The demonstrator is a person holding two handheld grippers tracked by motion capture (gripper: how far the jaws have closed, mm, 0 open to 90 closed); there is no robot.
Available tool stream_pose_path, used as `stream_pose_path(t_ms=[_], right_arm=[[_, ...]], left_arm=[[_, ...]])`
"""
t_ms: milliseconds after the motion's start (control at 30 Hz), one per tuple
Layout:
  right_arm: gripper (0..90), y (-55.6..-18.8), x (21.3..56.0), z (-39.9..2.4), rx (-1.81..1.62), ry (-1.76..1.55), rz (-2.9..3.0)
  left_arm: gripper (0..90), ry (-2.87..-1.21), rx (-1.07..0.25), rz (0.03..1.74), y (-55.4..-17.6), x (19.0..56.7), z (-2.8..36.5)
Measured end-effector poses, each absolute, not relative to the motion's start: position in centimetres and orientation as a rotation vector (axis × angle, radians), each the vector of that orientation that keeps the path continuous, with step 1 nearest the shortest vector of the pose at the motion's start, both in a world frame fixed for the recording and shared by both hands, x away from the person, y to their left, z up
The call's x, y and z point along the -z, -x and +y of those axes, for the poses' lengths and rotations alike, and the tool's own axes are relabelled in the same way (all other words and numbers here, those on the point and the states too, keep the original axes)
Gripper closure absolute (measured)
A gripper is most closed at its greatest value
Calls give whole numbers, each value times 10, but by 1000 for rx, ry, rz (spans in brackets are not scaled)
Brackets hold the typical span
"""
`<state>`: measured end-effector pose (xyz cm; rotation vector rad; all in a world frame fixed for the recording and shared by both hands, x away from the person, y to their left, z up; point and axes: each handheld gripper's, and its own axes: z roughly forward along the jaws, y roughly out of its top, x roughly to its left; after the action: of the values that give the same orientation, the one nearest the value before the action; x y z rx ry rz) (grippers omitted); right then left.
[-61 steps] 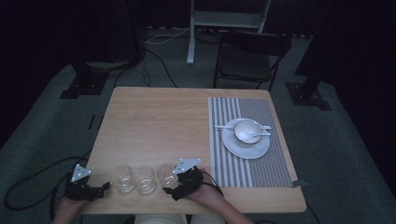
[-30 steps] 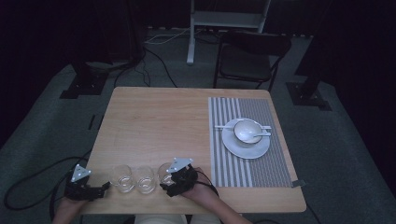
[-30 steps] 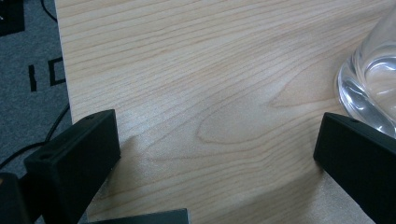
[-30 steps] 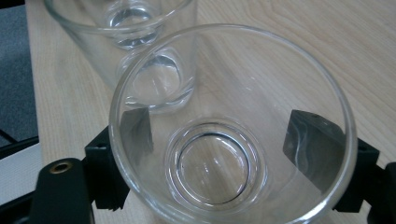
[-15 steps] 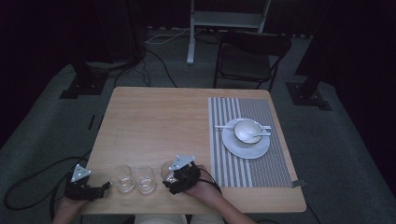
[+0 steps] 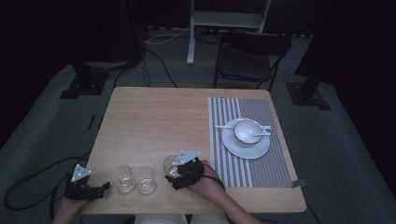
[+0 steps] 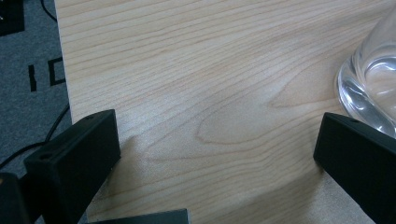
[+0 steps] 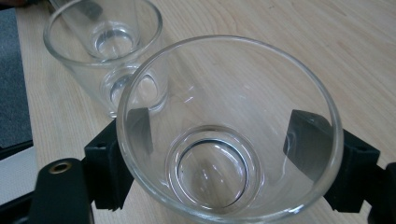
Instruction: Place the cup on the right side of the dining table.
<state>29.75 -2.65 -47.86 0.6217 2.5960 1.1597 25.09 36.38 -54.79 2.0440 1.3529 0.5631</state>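
The right hand-held gripper (image 6: pixel 180 175) sits low centre in the high view, its jaws straddling the nearest glass (image 8: pixel 229 130) on both sides. In the right gripper view the dark pads press against the glass wall left and right, so it looks clamped, though whether the squeeze is firm I cannot tell. The glass stands upright on the counter (image 6: pixel 154 121), close to the near edge.

To do this well, I would keep the grip level and lift straight up before travelling, because glass is slippery and a tilt could let it slide through the pads.

A second glass (image 8: pixel 105 51) stands just beside it, upper left in the right gripper view, near enough to be clipped on a sideways move. A third glass (image 6: pixel 121 178) sits further left in the high view.

The left hand-held gripper (image 6: pixel 86 189) waits at the lower left corner, jaws wide apart over bare wood, holding nothing; that third glass's base peeks in at the right edge of its view.

Over on the right, a striped placemat (image 6: pixel 243 161) carries a plate (image 6: pixel 246 148) with a bowl (image 6: pixel 246 129) and spoon (image 6: pixel 229 126), well apart from the glasses.
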Motion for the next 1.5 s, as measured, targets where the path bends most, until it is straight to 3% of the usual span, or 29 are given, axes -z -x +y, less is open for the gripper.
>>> stream_pose_path(t_ms=[867,1500], right_arm=[[195,-312,431,-40,-1255,-624,2501],[195,-351,393,-66,-1296,-721,2400]], left_arm=[[8,-2045,-564,1351,-251,548,364],[8,-2044,-563,1351,-251,548,364]])
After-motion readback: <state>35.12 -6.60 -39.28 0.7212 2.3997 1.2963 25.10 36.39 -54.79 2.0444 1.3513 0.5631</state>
